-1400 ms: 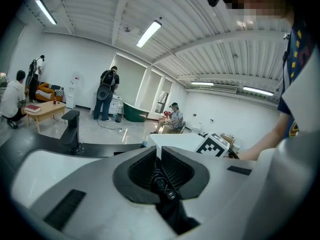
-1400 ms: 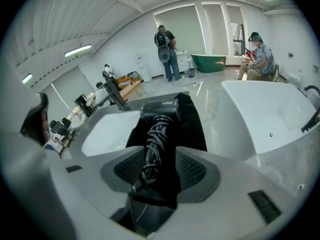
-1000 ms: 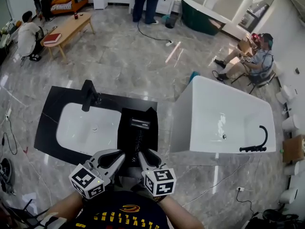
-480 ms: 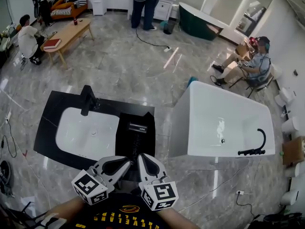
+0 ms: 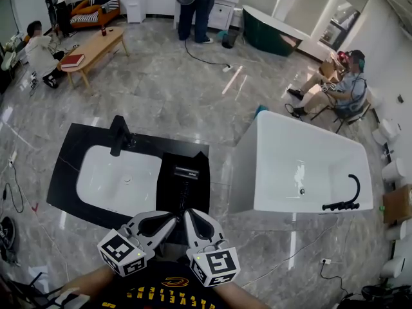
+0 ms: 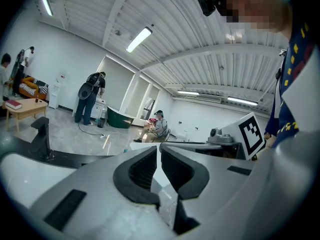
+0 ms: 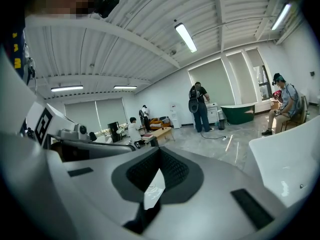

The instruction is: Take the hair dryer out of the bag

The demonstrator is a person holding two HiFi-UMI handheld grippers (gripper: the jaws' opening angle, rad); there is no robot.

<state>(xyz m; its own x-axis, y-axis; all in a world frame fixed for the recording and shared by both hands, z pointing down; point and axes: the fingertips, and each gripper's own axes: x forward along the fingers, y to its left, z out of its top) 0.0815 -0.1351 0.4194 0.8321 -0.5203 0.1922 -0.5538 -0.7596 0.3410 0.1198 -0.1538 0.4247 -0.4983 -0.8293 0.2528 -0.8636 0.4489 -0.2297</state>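
An open black bag [image 5: 168, 195] stands on the black counter [image 5: 69, 156], right of the basin. Inside it lies the dark hair dryer [image 5: 187, 170], with its coiled cord trailing toward me. My left gripper [image 5: 172, 217] [image 6: 158, 149] hovers just in front of the bag's near edge. Its jaws are a narrow slit apart with nothing between them. Beside it is my right gripper [image 5: 187, 213] [image 7: 159, 152], its jaws closed tip to tip and empty. Neither gripper touches the dryer.
A white sink basin [image 5: 112, 179] with a black faucet [image 5: 120, 134] fills the counter's left. A white bathtub [image 5: 302, 163] stands close on the right. Farther off are several people, a wooden table [image 5: 96, 40] and a cable [image 5: 206, 50] on the marble floor.
Both grippers have pulled back from over the bag's near edge toward me, and the right one has risen. The bag and the dryer lie as before.
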